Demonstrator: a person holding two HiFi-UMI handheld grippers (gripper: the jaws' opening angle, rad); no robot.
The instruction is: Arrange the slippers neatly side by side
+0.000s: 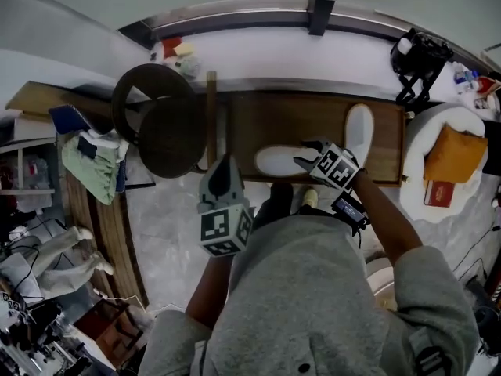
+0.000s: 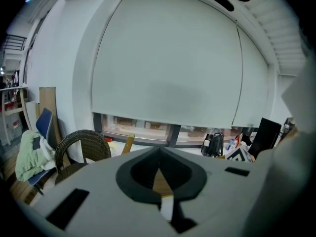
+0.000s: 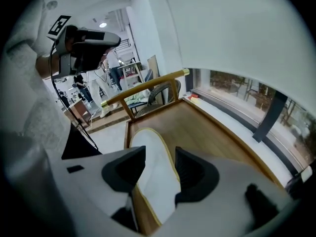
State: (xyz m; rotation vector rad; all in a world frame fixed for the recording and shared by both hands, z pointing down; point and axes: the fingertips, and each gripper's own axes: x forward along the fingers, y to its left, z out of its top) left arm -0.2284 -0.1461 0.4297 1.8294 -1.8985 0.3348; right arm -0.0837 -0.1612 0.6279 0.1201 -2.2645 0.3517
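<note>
Two white slippers lie on a low wooden platform (image 1: 313, 116). One slipper (image 1: 274, 161) lies crosswise near the platform's front edge. The other slipper (image 1: 359, 130) lies lengthwise at the right end. My right gripper (image 1: 305, 153) is at the right end of the crosswise slipper. In the right gripper view that slipper (image 3: 148, 142) shows between and below the open jaws of my right gripper (image 3: 160, 157), and the pads do not press on it. My left gripper (image 1: 225, 157) hovers left of that slipper, over the platform's front edge. The tips of the left gripper (image 2: 159, 149) meet, with nothing held.
A dark wicker chair (image 1: 160, 124) stands at the platform's left end, also in the left gripper view (image 2: 81, 147). A black bag (image 1: 419, 57) sits on the sill at the back right. A white round cushion with an orange pillow (image 1: 454, 155) lies to the right. Clothes hang on a blue chair (image 1: 94, 163).
</note>
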